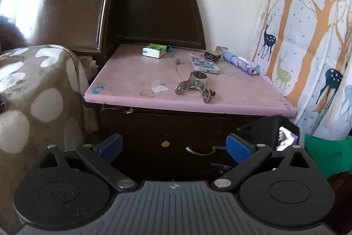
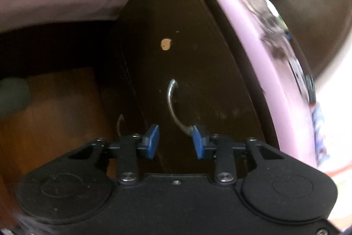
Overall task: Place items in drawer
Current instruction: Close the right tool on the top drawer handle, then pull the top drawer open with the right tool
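Right gripper (image 2: 175, 139) gapes, one pad seemingly touching drawer handle (image 2: 173, 102).

A spotted blanket (image 1: 33, 89) lies left of the nightstand (image 1: 154, 124). A deer curtain (image 1: 308, 36) hangs on its right. A dark headboard (image 1: 158, 3) stands behind it.

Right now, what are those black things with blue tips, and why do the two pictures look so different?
They are grabbing tools a person holds, one per hand, each with a camera looking along its fingers. The left hand-held gripper looks at a nightstand. On it lie a metal clamp, a phone, a small box and a folded umbrella. The right hand-held gripper, turned sideways, is up close to the drawer handle. Both are open and hold nothing. The drawer is shut.
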